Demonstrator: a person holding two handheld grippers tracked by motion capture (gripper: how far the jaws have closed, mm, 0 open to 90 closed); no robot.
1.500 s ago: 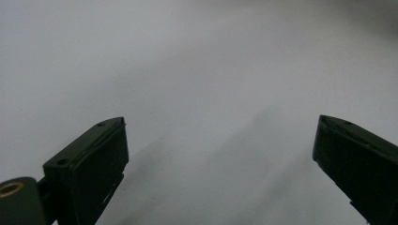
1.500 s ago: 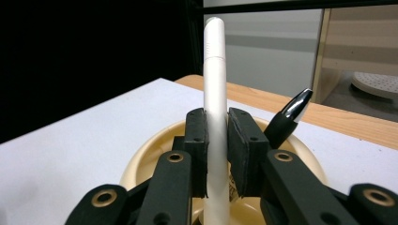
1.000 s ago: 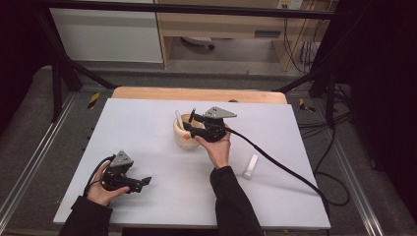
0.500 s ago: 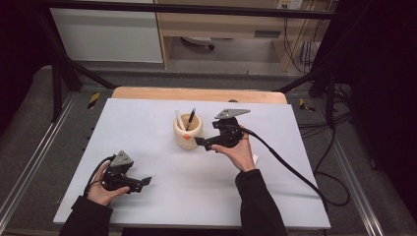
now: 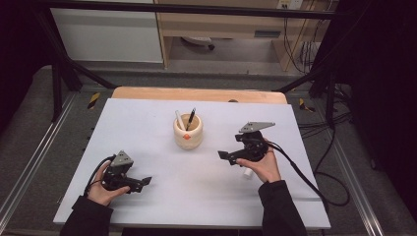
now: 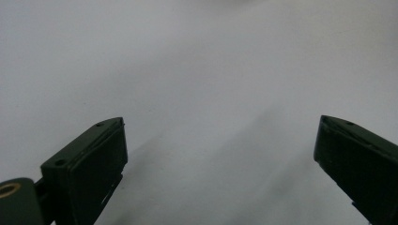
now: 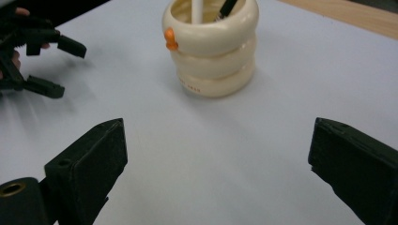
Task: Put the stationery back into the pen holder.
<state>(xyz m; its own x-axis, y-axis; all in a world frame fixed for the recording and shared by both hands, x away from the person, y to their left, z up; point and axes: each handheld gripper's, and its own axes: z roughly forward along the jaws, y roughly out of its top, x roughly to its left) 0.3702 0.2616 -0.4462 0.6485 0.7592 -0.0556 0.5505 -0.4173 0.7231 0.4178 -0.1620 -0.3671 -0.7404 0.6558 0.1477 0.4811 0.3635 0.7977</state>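
A cream ringed holder stands mid-table with a white pen and a black pen upright in it. My right gripper hovers to its right, pointing left at it. Its jaws have just been opening and stand open with nothing between them. In the right gripper view the holder rises ahead of the wide-apart jaws of the right gripper. My left gripper rests near the front left, open over bare table. In the left gripper view the left gripper holds nothing.
A short white marker lies on the white tabletop, partly under the right hand. A wooden strip runs along the far edge. The right gripper's cable trails off to the right. The left gripper appears far left in the right gripper view.
The right gripper has drawn away from above the holder, rightward and nearer the front, leaving the black pen standing in it. The left gripper has kept still.
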